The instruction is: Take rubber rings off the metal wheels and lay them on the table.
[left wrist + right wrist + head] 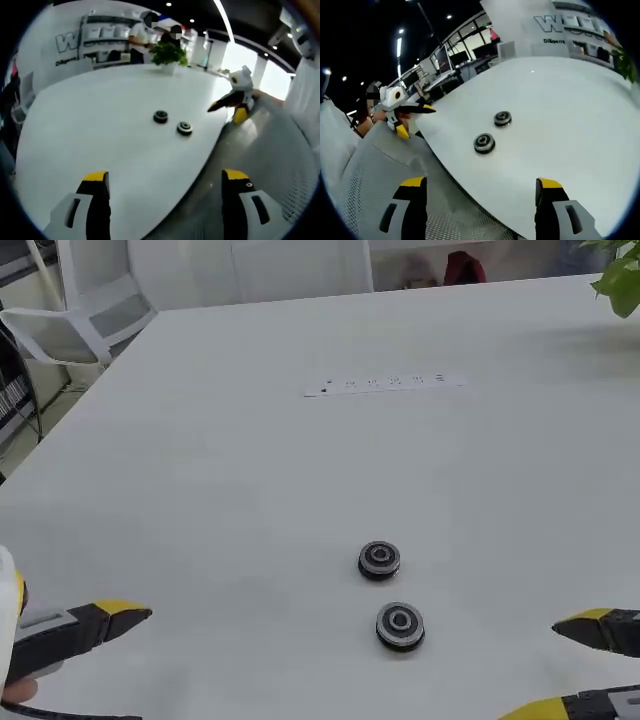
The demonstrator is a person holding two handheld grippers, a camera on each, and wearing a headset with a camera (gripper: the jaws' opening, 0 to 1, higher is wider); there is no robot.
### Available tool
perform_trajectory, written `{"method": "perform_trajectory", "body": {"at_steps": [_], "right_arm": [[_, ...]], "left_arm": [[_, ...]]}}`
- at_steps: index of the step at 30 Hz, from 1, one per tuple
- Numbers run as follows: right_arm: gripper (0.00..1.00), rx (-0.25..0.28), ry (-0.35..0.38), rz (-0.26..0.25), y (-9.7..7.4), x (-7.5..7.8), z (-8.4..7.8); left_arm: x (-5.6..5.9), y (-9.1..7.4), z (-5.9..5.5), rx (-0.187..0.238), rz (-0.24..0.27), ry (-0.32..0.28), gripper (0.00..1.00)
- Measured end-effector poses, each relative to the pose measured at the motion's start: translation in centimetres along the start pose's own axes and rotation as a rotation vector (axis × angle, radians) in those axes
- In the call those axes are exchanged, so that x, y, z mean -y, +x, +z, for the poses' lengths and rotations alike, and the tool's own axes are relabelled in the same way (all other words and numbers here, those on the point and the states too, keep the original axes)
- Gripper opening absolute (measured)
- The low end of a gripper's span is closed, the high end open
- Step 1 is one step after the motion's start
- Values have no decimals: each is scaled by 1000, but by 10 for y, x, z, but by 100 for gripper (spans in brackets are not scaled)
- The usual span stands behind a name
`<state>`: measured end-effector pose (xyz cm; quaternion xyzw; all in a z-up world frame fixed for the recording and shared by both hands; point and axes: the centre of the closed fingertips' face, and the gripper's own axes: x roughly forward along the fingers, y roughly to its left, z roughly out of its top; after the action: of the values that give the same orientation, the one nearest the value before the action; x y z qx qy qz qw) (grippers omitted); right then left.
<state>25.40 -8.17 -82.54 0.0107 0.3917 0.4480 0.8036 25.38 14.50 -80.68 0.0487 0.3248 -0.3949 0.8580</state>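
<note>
Wheels (379, 560) (400, 626) untouched; left gripper (165, 175), right gripper (481, 182) wide open, empty.

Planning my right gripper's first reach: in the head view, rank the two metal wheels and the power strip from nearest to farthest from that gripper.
From the right gripper:
1. Nearer wheel, to its left.
2. Farther wheel, just beyond the first.
3. Power strip, far up the table.

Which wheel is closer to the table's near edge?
The lower wheel in the head view; the other wheel sits farther in.
</note>
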Motion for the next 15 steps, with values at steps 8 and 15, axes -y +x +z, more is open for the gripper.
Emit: {"method": "perform_trajectory", "body": {"at_steps": [8, 15], "right_arm": [[89, -5, -3, 5, 1, -1, -1], [89, -2, 2, 11, 1, -2, 0]], "left_arm": [[1, 0, -1, -5, -7, 4, 94], [1, 1, -1, -5, -14, 3, 96]]}}
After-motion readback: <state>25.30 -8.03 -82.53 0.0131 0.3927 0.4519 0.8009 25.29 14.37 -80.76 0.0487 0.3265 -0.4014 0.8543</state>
